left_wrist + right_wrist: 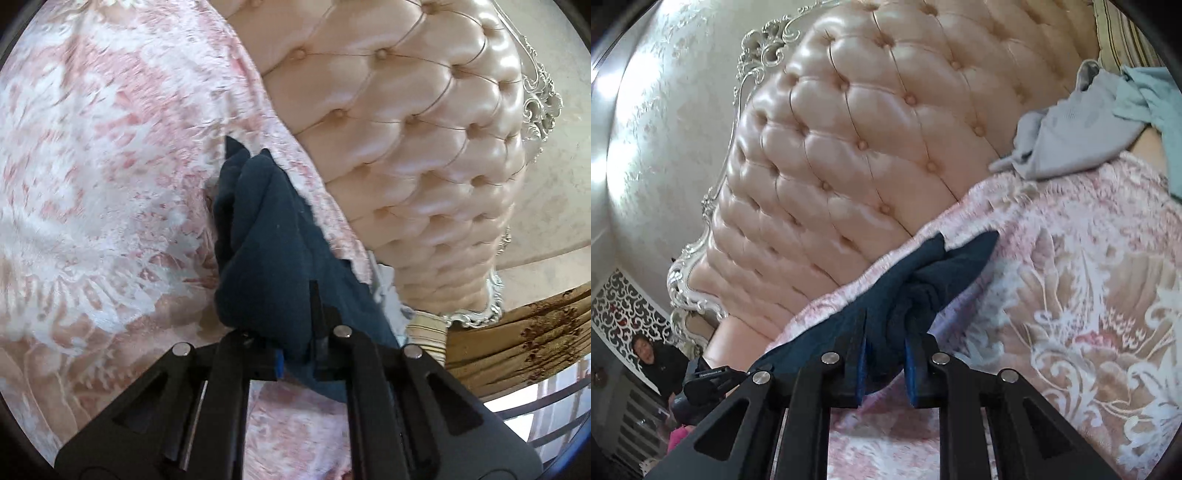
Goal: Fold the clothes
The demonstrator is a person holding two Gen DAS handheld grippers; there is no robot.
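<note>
A big tufted headboard (871, 147) in shiny peach-pink padding, with buttons, stands at the head of the bed. Its frame (764, 40) is carved with silver-white scrolls. The bed is covered by a pink and white bedspread (1071, 295) with a flower pattern. The wall (665, 122) behind has pale patterned wallpaper, and daylight falls on it in bright patches. A person (653, 365) in dark clothes stands near a white cut-out screen (628, 310).

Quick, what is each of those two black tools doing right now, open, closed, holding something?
Left tool: closed, pinching the dark navy blue fabric garment.
Right tool: closed, gripping a bunched part of a dark navy blue garment too, above the pink patterned bedspread.
</note>
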